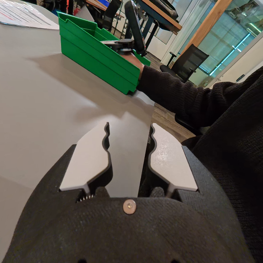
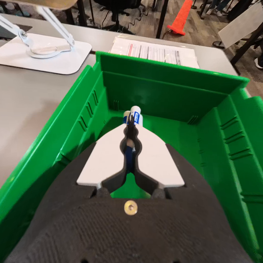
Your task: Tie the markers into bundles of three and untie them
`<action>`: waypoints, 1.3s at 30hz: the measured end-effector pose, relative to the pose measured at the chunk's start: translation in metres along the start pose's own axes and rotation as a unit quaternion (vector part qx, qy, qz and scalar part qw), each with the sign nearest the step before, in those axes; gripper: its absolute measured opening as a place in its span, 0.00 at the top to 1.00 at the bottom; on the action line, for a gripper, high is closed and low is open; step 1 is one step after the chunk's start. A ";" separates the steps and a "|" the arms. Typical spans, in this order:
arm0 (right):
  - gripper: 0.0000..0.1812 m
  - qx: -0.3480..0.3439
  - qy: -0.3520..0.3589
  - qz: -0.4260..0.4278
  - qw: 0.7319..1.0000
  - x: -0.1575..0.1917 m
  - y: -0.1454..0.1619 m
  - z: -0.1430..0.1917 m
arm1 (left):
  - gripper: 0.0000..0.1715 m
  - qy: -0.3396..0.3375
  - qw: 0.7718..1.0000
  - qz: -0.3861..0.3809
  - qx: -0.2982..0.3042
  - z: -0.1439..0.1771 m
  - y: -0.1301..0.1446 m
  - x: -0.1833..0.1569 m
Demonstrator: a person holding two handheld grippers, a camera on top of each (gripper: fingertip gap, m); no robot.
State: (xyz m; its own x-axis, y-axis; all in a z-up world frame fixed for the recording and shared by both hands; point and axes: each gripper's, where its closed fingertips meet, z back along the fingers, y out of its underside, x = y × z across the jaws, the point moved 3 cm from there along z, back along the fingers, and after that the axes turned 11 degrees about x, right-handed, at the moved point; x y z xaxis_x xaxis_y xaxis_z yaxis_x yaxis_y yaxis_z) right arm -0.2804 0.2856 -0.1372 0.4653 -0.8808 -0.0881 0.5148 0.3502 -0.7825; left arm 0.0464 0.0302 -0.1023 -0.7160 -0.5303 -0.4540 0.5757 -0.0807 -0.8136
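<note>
Right gripper (image 2: 130, 125) down inside green bin (image 2: 163, 74), clenched on blue marker (image 2: 129, 158), white tubes (image 2: 135, 113) just beyond. Left gripper (image 1: 129, 128) released, low over bare tabletop (image 1: 42, 99) near its edge.

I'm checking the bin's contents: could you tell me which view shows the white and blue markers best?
The right wrist view: it looks down into the green bin, where the white and blue markers lie by the far wall. The left wrist view shows only the bin's outer side; no markers are visible there.
</note>
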 end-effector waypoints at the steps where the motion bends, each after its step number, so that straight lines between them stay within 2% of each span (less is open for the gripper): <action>1: 0.96 0.009 -0.003 0.004 1.000 0.002 0.003 -0.002 | 0.68 -0.001 1.000 -0.002 0.001 0.000 0.000 0.000; 6: 0.94 0.025 0.010 0.014 1.000 0.003 0.006 -0.003 | 0.68 -0.003 1.000 -0.002 0.004 0.000 0.001 0.001; 9: 0.87 0.025 0.011 0.014 1.000 0.000 0.004 0.003 | 0.68 -0.002 1.000 -0.003 0.005 0.000 0.001 0.000; 12: 0.81 0.011 0.029 0.016 0.999 -0.014 -0.005 0.021 | 0.68 -0.003 1.000 -0.004 0.007 0.000 0.002 0.000; 15: 0.80 -0.028 0.035 -0.009 0.999 -0.034 -0.016 0.045 | 0.68 -0.001 1.000 -0.003 0.009 0.000 0.003 0.000; 18: 0.79 -0.024 -0.001 -0.077 0.997 -0.045 -0.010 0.052 | 0.68 0.000 1.000 -0.001 0.011 -0.001 0.003 0.001; 21: 0.74 0.021 -0.077 -0.134 0.988 -0.033 0.006 0.038 | 0.68 0.001 1.000 0.001 0.014 -0.002 0.004 0.001; 23: 0.72 0.054 -0.101 -0.143 0.983 -0.023 0.015 0.025 | 0.68 0.001 1.000 0.001 0.016 -0.002 0.004 0.001; 28: 0.76 0.078 -0.107 -0.123 0.983 -0.009 0.018 0.010 | 0.67 -0.003 1.000 -0.001 0.021 -0.002 0.005 0.001; 32: 0.96 0.087 -0.096 -0.115 0.985 -0.010 0.018 0.003 | 0.67 0.000 1.000 0.004 0.023 -0.003 0.006 0.003; 39: 0.97 0.085 -0.098 -0.112 0.985 -0.013 0.019 0.003 | 0.67 0.001 1.000 0.006 0.024 -0.003 0.007 0.003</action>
State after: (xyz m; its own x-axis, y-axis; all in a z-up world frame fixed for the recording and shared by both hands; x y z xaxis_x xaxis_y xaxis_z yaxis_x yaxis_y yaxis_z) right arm -0.2746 0.3050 -0.1489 0.4479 -0.8693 0.2093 0.7254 0.2164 -0.6535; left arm 0.0469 0.0303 -0.1101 -0.7088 -0.5307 -0.4648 0.6036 -0.1150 -0.7890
